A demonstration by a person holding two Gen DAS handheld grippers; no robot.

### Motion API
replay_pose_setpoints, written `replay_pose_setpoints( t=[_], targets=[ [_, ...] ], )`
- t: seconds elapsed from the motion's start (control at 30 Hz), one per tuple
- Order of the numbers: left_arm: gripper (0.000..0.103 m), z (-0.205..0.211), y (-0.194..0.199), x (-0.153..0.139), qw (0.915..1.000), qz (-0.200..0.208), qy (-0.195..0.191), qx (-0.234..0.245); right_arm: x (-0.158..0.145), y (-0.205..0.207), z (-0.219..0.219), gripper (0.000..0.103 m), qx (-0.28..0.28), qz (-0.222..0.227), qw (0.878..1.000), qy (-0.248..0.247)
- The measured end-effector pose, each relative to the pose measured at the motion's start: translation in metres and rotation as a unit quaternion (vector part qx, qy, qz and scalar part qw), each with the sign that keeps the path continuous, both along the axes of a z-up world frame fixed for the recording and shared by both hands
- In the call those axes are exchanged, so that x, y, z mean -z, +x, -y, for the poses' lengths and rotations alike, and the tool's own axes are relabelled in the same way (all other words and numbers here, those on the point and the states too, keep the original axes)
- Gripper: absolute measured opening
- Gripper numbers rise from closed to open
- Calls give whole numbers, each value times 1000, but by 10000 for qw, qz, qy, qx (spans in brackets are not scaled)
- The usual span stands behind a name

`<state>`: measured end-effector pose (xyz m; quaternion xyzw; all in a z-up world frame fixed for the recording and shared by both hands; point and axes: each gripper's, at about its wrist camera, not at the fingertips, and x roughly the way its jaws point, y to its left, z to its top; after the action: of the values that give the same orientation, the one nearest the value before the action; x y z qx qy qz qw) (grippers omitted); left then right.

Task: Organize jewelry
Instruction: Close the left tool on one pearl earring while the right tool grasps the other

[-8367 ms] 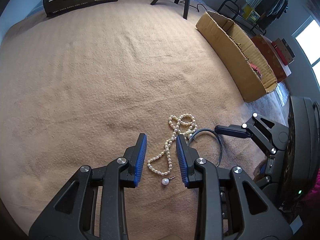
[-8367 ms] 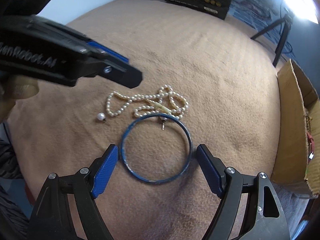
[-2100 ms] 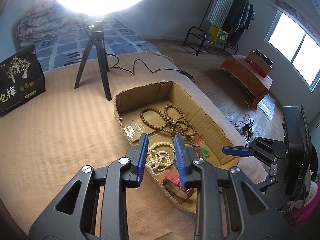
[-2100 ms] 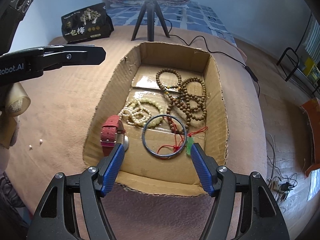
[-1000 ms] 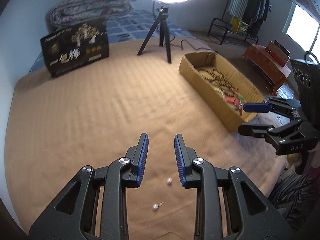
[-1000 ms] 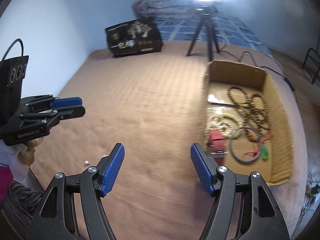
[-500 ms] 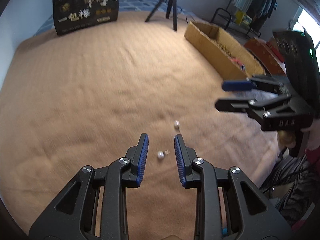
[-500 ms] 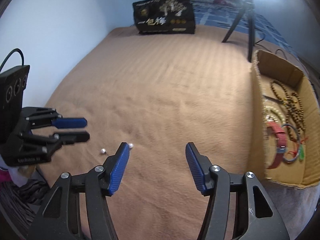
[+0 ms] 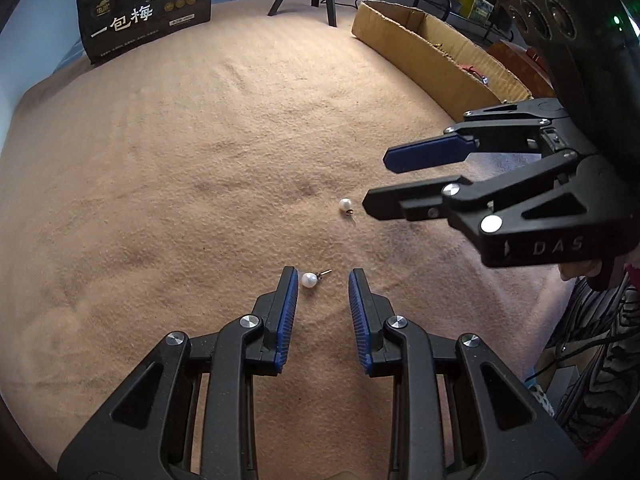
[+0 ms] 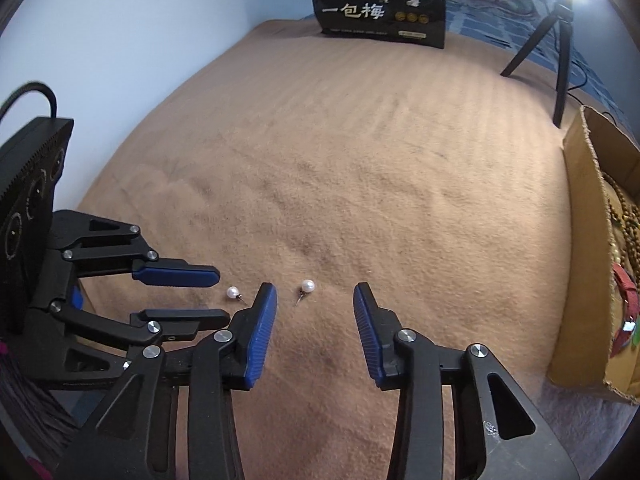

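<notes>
Two pearl stud earrings are lying on the tan blanket (image 9: 200, 160), well apart from the cardboard box (image 9: 432, 56) on my right.

The near earring (image 9: 309, 280) sits just off the tips of my left gripper (image 9: 322, 276), closer to the left finger pad. Its post runs out to the right and a bit away from me in the left wrist view, so the long axis is roughly across the gripper's gap. The far earring (image 9: 345, 204) is just beside the lower finger of my right gripper (image 9: 376, 182); post points down-right in that view, towards me. In the right wrist cam the same one (image 10: 307, 286) sits ahead of the tips, between the pads, post angled back and left.

Readable text: black bag (image 10: 380, 6) at the far edge of the blanket says 一包梅, smaller print too tiny to read. Right gripper body has "DAS" on it.

Left gripper: moderately open, holding nothing, not touching the pearl afaict. Right gripper (image 10: 315, 292): open wider, also empty. Box has wooden bead strands (image 10: 624, 216) and a red strap (image 10: 624, 284) inside, partly cut off at the frame edge.
</notes>
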<state>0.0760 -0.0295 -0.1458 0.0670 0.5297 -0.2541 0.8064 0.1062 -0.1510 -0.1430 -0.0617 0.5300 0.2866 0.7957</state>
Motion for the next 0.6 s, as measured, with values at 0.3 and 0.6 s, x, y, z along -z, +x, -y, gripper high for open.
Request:
replay_pose_setpoints(
  t=[0.3, 0.6],
  targets=[
    [26, -2, 9, 11, 9999, -113, 57, -2, 12, 5, -9, 32, -97, -71, 9999, -70],
    [13, 1, 11, 16, 9998, -168, 122, 26, 23, 2, -26, 28, -315, 19, 9989, -357]
  ],
)
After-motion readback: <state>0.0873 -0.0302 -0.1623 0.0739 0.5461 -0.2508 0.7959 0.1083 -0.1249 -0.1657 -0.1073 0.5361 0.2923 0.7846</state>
